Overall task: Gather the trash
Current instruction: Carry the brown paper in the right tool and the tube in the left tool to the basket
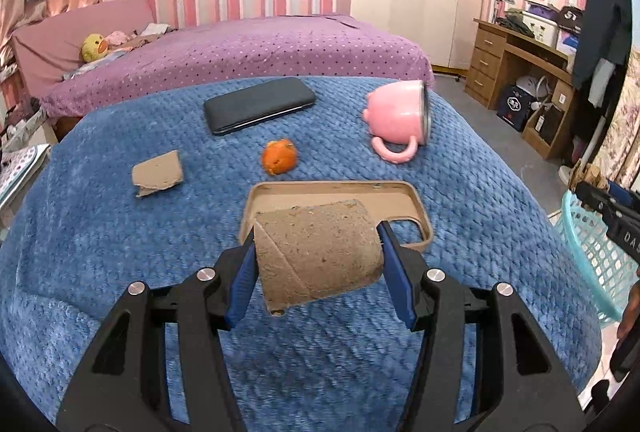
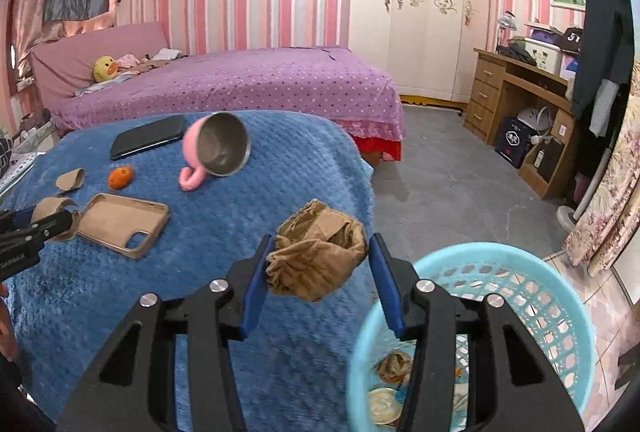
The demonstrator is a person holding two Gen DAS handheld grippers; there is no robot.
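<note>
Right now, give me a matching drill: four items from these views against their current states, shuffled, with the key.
Items:
1. cardboard tube
2. crumpled brown paper
3. pink mug
4. phone case

States:
A. lying on its side on the blue blanket
B. clamped in the right hand-held gripper near the turquoise basket
C. lying open side up on the blanket
D. clamped in the left hand-held gripper

Pairs: 1-D, 2-B, 3-A, 4-C
</note>
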